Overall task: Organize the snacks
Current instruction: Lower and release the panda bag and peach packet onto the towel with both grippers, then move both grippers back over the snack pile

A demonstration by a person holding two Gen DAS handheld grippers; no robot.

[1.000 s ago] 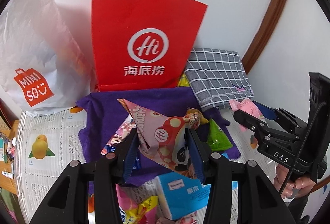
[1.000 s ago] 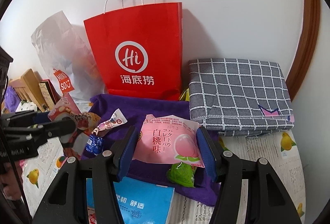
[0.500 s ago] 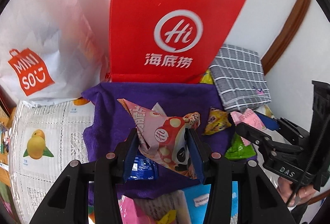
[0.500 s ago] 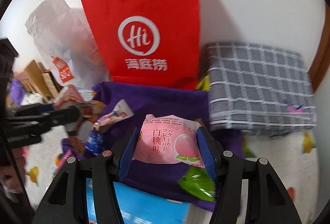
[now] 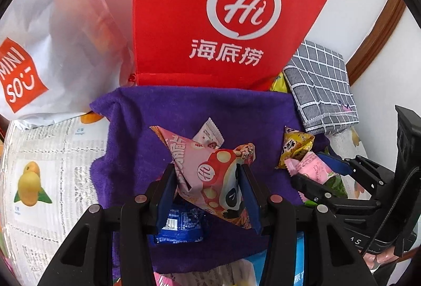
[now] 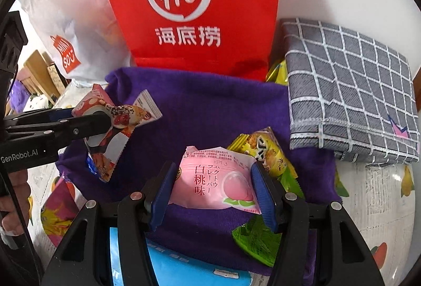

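Fingers of the left gripper (image 5: 206, 192) pinch a pink mushroom-print packet (image 5: 210, 172) from both sides; its blue pads press the wrapper's flanks, and the packet sits tilted, one corner raised toward the upper left. Fingers of the right gripper (image 6: 214, 192) pinch a pink peach packet (image 6: 214, 184) across its short ends; the packet lies roughly flat between the pads.

Both packets hang over a purple towel (image 6: 210, 107); whether either touches the towel cannot be told. On the towel lie a white wrapper (image 5: 210, 132) just behind the mushroom-print packet, a blue packet (image 5: 180, 222) under the left fingers, a yellow packet (image 6: 265, 151) just beside the right finger of the right gripper, and a green packet (image 6: 256, 240) at the near right edge.

Behind the towel a red paper bag (image 6: 189, 4) stands upright against the wall; a white plastic bag (image 5: 60, 38) stands to its left; a folded grey checked cloth (image 6: 350, 91) lies to its right, with another yellow wrapper (image 6: 277, 73) wedged between bag and cloth. A light blue pack (image 6: 184, 269) lies at the towel's near edge. All rests on a fruit-print tablecloth (image 5: 39, 170). In the left view the right gripper enters from the right, a hand (image 5: 381, 258) around its handle.
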